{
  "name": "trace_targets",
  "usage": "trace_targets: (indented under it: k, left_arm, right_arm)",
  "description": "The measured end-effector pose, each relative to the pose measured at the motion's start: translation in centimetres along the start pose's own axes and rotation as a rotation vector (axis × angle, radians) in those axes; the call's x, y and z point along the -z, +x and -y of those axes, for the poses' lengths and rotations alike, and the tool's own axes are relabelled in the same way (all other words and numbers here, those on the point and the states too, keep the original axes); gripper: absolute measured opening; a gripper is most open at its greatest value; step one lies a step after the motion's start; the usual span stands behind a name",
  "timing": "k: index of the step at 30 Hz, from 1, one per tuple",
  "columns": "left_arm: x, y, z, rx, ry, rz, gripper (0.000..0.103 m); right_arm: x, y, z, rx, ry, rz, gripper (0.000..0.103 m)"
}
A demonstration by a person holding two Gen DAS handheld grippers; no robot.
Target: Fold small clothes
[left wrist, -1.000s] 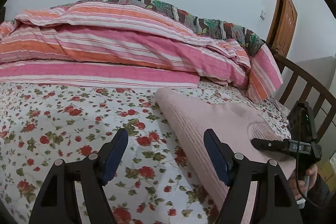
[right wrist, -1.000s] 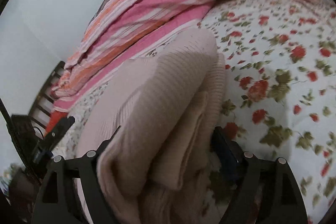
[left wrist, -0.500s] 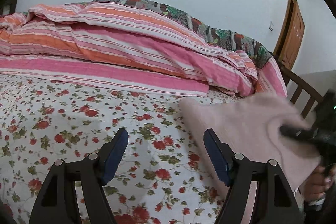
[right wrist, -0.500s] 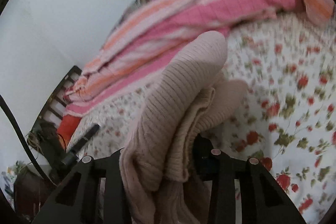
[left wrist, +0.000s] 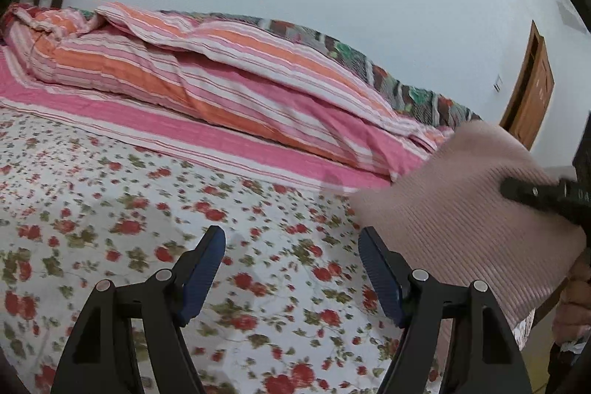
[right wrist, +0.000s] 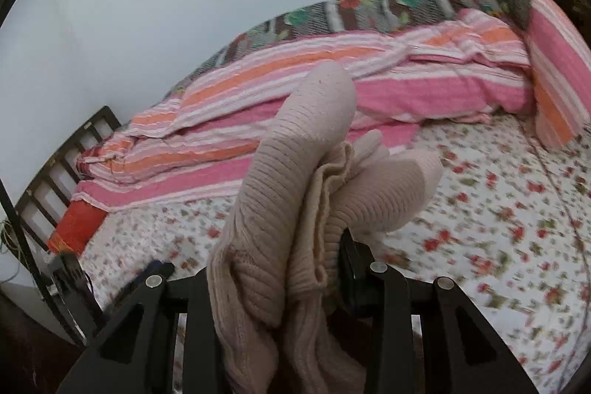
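Right gripper (right wrist: 280, 268) clenched tight on the folded pink sweater (right wrist: 295, 172), jaws just closed on it, lifted off the flowery bed sheet (right wrist: 498, 228). In the left view, sweater (left wrist: 461, 209) up at 3 o'clock. Left gripper (left wrist: 291, 268) spread wide, nothing inside, over the bed sheet (left wrist: 110, 191). Striped quilt (left wrist: 221, 80) far back at 12 o'clock.
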State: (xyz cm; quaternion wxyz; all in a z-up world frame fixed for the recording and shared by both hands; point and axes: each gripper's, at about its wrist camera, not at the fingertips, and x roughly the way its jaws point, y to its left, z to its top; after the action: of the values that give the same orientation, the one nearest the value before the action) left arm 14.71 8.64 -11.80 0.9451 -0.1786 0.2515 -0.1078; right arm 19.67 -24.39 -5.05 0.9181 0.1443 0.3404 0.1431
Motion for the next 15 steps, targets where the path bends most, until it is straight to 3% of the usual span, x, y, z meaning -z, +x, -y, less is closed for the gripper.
trace_targets:
  k: [3,6,9,12,15]
  left_arm:
    - [-0.4,0.1,-0.9,-0.01,-0.015,-0.005,0.073]
    - [-0.4,0.5,-1.3,-0.03,-0.014,-0.018,0.073]
    - [0.0,1.2,-1.0,-0.04,0.013,-0.045,0.073]
    - [0.5,2.0,-0.1,-0.031,0.047,-0.079,0.073]
    - [1.3,2.6,1.3,-0.004,0.091,-0.115,0.073]
  right_arm:
    - [-0.7,2.1,-0.9,-0.116,0.069,0.007,0.035]
    - [0.0,4.9,1.1,-0.211,0.171,-0.009,0.035]
    - [2.7,8.3,4.8,-0.181,0.212,-0.058,0.037]
    - [5.6,11.0,8.8,-0.063,0.231,-0.141,0.04]
    - [6.3,10.0,10.4,-0.106,0.195,-0.121,0.045]
